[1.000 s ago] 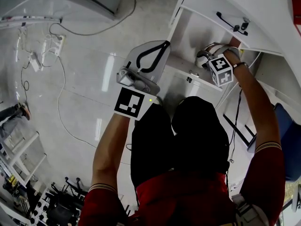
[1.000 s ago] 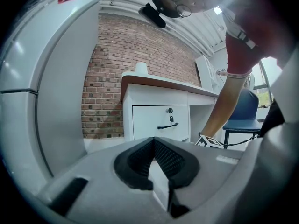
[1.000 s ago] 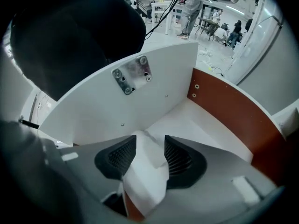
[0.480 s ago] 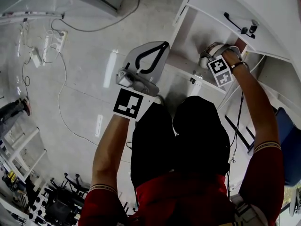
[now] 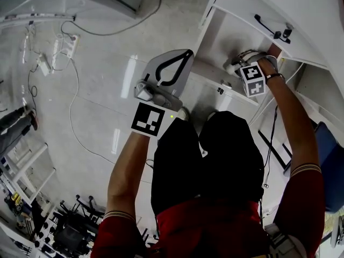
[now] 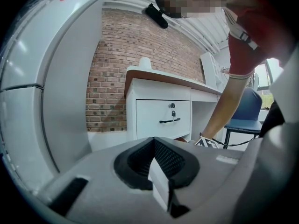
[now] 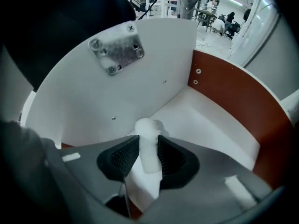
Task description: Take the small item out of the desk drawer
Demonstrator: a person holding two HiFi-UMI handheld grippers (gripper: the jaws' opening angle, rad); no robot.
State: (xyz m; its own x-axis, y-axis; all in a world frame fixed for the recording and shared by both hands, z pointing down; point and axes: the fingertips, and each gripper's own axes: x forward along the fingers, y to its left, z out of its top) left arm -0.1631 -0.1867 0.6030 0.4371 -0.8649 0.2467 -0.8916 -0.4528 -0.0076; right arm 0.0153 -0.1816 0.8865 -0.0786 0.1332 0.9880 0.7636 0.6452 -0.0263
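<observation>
One small white item (image 7: 148,127) sits inside the right tool (image 7: 148,146); jaws closing.

The desk (image 5: 301,15) is standing at the upper right of the head view, against a wall (image 6: 112,78), with a chair (image 5: 330,160) standing on the person's right. The drawer (image 5: 226,36) is projecting from the desk toward the person, below an upper drawer (image 6: 163,119). The right gripper (image 7: 148,146) is reaching inside the drawer, facing one of its inner corners, and its jaws are closing with the item (image 7: 147,127) between them. The left gripper (image 5: 185,55) is hanging over the floor (image 5: 107,144), just left of the drawer and outside it. Cables (image 5: 72,117) and a power strip (image 5: 69,39) are lying on the floor, well to the left of both grippers.
</observation>
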